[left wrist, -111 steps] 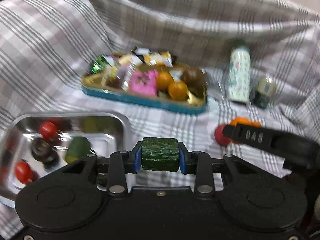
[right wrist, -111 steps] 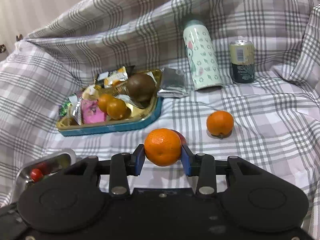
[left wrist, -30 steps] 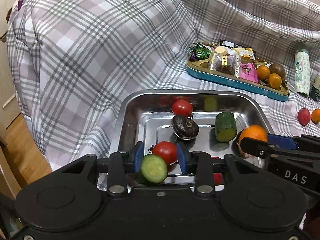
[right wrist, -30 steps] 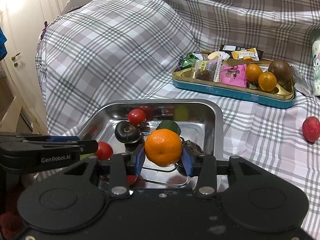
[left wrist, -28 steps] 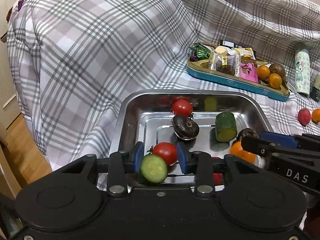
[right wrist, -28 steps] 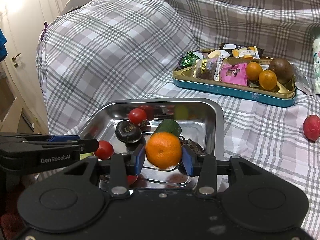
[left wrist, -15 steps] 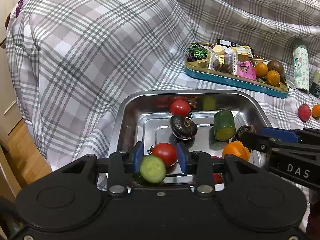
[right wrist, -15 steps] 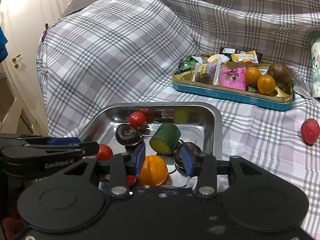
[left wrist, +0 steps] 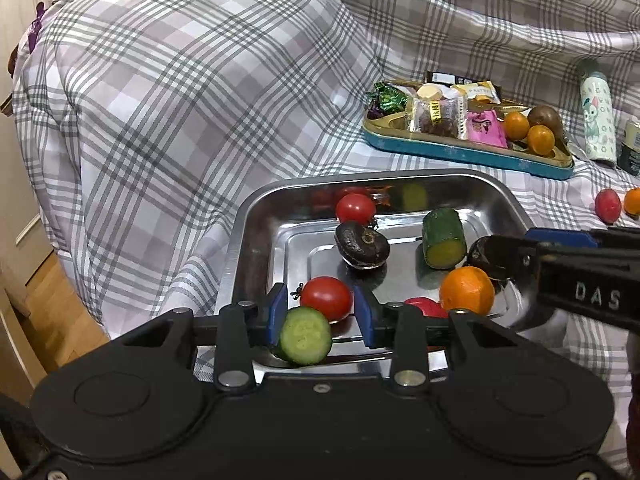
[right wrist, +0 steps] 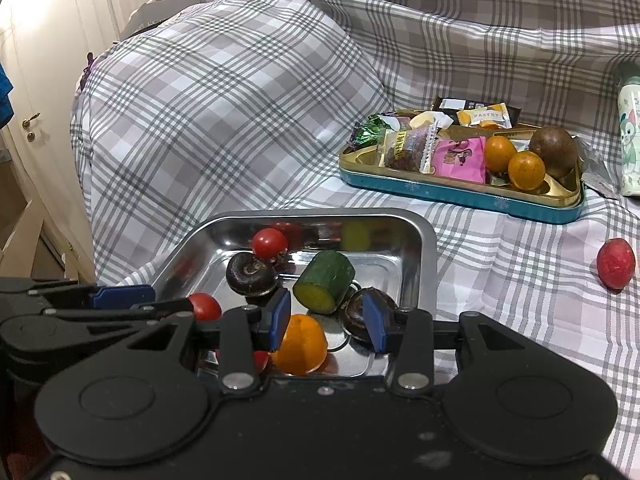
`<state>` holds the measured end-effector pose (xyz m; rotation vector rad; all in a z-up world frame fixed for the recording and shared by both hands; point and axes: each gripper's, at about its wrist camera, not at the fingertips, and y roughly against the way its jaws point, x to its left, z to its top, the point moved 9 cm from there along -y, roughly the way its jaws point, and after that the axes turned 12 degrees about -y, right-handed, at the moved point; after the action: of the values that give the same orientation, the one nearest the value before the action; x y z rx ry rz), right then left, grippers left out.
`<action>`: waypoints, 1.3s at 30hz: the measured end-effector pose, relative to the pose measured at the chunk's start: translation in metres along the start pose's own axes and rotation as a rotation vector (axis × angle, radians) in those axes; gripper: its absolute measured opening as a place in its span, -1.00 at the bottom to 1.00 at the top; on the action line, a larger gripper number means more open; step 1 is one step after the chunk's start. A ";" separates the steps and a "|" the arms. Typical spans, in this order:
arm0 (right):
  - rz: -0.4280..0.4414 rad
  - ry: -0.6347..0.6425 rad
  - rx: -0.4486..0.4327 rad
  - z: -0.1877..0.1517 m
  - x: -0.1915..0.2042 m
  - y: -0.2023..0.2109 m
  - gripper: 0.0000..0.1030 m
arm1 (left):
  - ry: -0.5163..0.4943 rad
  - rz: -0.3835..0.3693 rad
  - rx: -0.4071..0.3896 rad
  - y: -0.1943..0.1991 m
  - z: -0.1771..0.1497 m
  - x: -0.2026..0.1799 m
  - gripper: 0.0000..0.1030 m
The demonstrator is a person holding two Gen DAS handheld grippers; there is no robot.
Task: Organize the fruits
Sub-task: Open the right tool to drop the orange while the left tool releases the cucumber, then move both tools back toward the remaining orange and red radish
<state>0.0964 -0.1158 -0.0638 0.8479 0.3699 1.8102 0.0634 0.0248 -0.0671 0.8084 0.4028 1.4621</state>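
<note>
The steel tray [left wrist: 400, 174] [right wrist: 320, 212] holds two tomatoes [left wrist: 355, 208], a dark fruit [left wrist: 362, 246] and a cucumber chunk [left wrist: 442, 238]. My left gripper [left wrist: 320, 316] hangs over the tray's near edge with its jaws opening. A cucumber slice [left wrist: 306, 336] lies below them, against the left pad only and clear of the right pad. A tomato [left wrist: 326, 298] sits behind the gap. My right gripper [right wrist: 326, 318] is open over the tray. The orange [right wrist: 300, 344] [left wrist: 466, 290] rests on the tray floor beneath its pads.
A teal and gold tin [right wrist: 460, 196] of snacks, two small oranges and a brown fruit stands behind the tray. A red fruit [right wrist: 616, 264] and an orange [left wrist: 633, 201] lie on the plaid cloth at right, near a bottle [left wrist: 598, 120]. Wooden floor drops off at left.
The orange slipped down out of the right gripper's jaws and now lies in the tray. The cucumber slice, gripped squarely earlier, hangs low against one pad. Both grippers barely moved.
</note>
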 end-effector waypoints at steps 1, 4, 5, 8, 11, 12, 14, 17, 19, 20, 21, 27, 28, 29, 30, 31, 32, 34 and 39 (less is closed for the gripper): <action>-0.004 -0.003 -0.004 0.001 -0.001 0.000 -0.15 | 0.002 -0.009 -0.010 0.002 0.001 -0.001 -0.12; -0.014 -0.019 -0.021 0.007 -0.007 0.003 -0.15 | 0.017 -0.047 -0.031 0.007 0.005 -0.007 -0.12; -0.019 -0.028 -0.027 0.009 -0.010 0.004 -0.15 | 0.016 -0.060 -0.031 0.007 0.006 -0.012 -0.12; -0.045 -0.057 -0.048 0.017 -0.024 0.008 -0.15 | -0.026 -0.085 -0.054 0.011 0.013 -0.032 -0.12; -0.084 -0.100 -0.075 0.027 -0.043 0.012 -0.15 | -0.080 -0.115 -0.091 0.014 0.026 -0.056 -0.12; -0.099 -0.118 -0.084 0.030 -0.051 0.014 -0.15 | -0.092 -0.136 -0.104 0.016 0.032 -0.066 -0.12; -0.134 -0.154 -0.102 0.036 -0.067 0.018 -0.15 | -0.108 -0.172 -0.123 0.018 0.041 -0.082 -0.12; -0.211 -0.204 -0.141 0.043 -0.095 0.026 -0.15 | -0.125 -0.210 -0.148 0.018 0.056 -0.103 -0.12; -0.258 -0.245 -0.162 0.046 -0.114 0.033 -0.15 | -0.133 -0.233 -0.155 0.016 0.065 -0.117 -0.12; -0.279 -0.268 -0.172 0.047 -0.123 0.036 -0.15 | -0.136 -0.241 -0.157 0.015 0.069 -0.121 -0.12; -0.302 -0.297 -0.181 0.048 -0.134 0.040 -0.15 | -0.140 -0.249 -0.161 0.014 0.074 -0.127 -0.12; -0.434 -0.441 -0.222 0.045 -0.195 0.064 -0.15 | -0.157 -0.284 -0.164 0.009 0.091 -0.158 -0.12; -0.463 -0.461 -0.222 0.042 -0.205 0.068 -0.15 | -0.158 -0.288 -0.160 0.007 0.094 -0.162 -0.12; -0.493 -0.477 -0.220 0.040 -0.214 0.071 -0.15 | -0.157 -0.295 -0.155 0.006 0.095 -0.165 -0.12; -0.525 -0.493 -0.219 0.038 -0.221 0.075 -0.15 | -0.154 -0.304 -0.148 0.004 0.096 -0.169 -0.12; -0.551 -0.509 -0.217 0.036 -0.229 0.079 -0.15 | -0.152 -0.312 -0.139 0.003 0.096 -0.172 -0.12; -0.577 -0.521 -0.211 0.035 -0.233 0.083 -0.15 | -0.152 -0.319 -0.131 0.001 0.096 -0.176 -0.12; -0.637 -0.527 -0.204 0.035 -0.242 0.097 -0.15 | -0.153 -0.325 -0.122 0.000 0.096 -0.180 -0.12; -0.642 -0.517 -0.198 0.055 -0.248 0.112 -0.15 | -0.144 -0.337 -0.114 -0.001 0.097 -0.189 -0.12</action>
<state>0.1066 -0.3931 -0.0502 0.8929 0.1006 0.9739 0.1112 -0.1810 -0.0445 0.7110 0.3254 1.0961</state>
